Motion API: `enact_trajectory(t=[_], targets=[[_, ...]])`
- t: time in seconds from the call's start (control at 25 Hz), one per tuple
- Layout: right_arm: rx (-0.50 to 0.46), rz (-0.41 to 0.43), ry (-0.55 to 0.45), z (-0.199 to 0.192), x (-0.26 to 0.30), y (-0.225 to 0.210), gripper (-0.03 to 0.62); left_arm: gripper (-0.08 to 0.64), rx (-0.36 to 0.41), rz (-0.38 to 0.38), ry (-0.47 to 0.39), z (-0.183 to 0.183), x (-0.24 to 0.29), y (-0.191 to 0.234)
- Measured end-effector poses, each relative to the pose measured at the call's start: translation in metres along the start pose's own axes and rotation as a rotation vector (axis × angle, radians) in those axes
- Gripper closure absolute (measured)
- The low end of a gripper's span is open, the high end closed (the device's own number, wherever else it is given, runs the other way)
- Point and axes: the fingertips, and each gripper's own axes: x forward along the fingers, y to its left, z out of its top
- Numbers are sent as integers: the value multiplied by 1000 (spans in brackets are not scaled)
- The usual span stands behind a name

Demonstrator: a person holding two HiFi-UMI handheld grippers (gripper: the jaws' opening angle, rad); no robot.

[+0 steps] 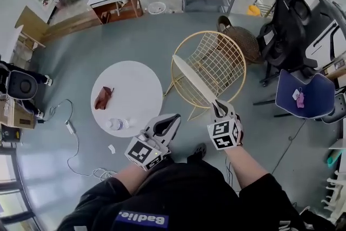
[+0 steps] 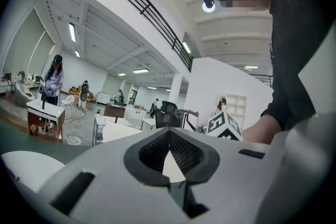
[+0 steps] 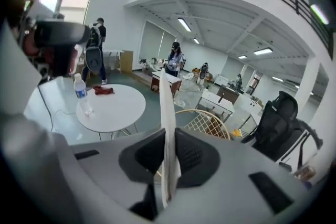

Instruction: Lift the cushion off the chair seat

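**A:** How is the right gripper [image 1: 218, 110] [image 3: 167, 157] set?

**B:** It is tilted downward at the end of a bare forearm [image 1: 246, 162]. Its jaws are clamped narrow on one edge of the cushion [image 1: 192, 79] [image 3: 166, 107], which is held edge-on.

**A:** And the left gripper [image 1: 174, 118] [image 2: 168, 134]?

**B:** It is held level beside the right one, with its jaws closed together and nothing gripped.

**A:** Where is the cushion seen?

**B:** It is seen above the gold wire chair [image 1: 219, 59] [image 3: 210, 123], off its seat. A round white table [image 1: 138, 89] [image 3: 118, 107] is set to the left, and a water bottle [image 1: 114, 124] [image 3: 80, 93] and a red cloth [image 1: 102, 98] [image 3: 103, 90] are laid on it. How full the bottle is cannot be told. A black office chair [image 1: 281, 35] is parked to the right.
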Motion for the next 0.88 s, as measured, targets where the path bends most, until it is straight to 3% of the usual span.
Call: enact_trajectory(t=[0.48,0.88], targets=[[226,178,-187,48,-98,15,545,546,-2,-48,24,13,-12,-39],[290,264,-258,64,-125,49,545,546,29,-103,23,20,-9,-51]])
